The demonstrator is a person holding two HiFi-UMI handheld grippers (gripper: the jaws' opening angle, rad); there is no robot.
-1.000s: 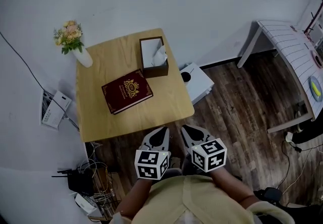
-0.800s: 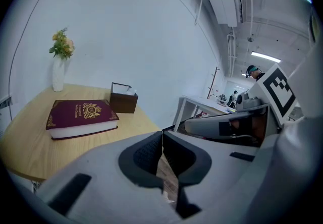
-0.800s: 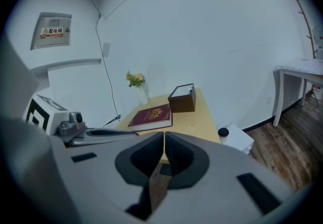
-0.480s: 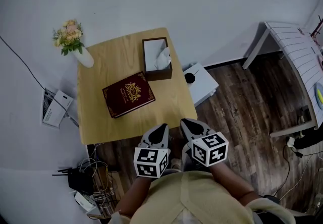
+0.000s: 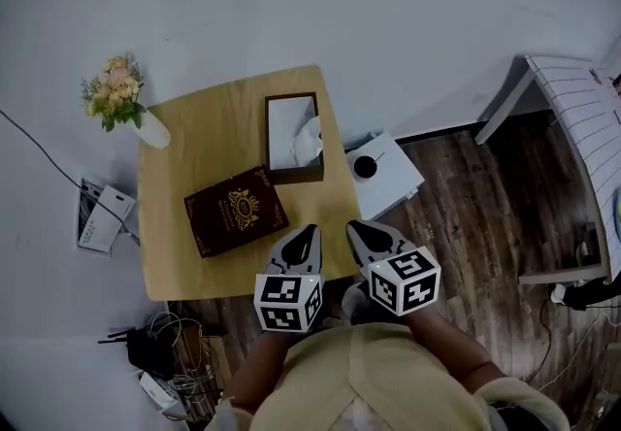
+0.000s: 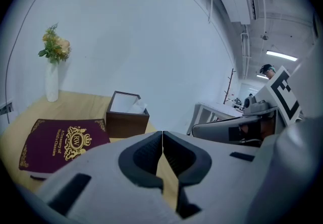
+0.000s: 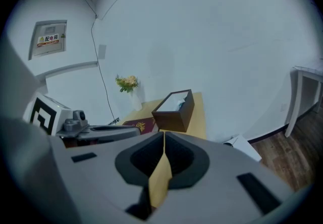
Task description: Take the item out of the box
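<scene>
Left gripper (image 5: pixel 309 231): jaws pressed together, nothing between them. Right gripper (image 5: pixel 355 225): same, closed tip to tip, empty. They sit side by side over the near edge of the wooden table (image 5: pixel 209 114), pointing forward and slightly down, the right one close to the table's right edge. Nearest thing is the maroon book (image 5: pixel 236 211), closed, lying flat and skewed, with a gold crest on its cover; the left gripper's tip is near its right corner. Beyond it is the dark brown tissue box (image 5: pixel 294 175), open-topped and upright at the table's far right side, well apart from both grippers. The white tissue (image 5: pixel 309 136) sits in the box, bunched up against its right wall and poking above the rim. The book's far corner is just beside the box; can't tell if they touch. A white vase of flowers (image 5: pixel 124 101) is at the far-left corner. On the floor there is a white unit (image 5: pixel 386 175) with a dark round spot just right of the table, and a cable tangle (image 5: pixel 165 353) at near left. A white slatted table (image 5: pixel 572 99) is far right.
</scene>
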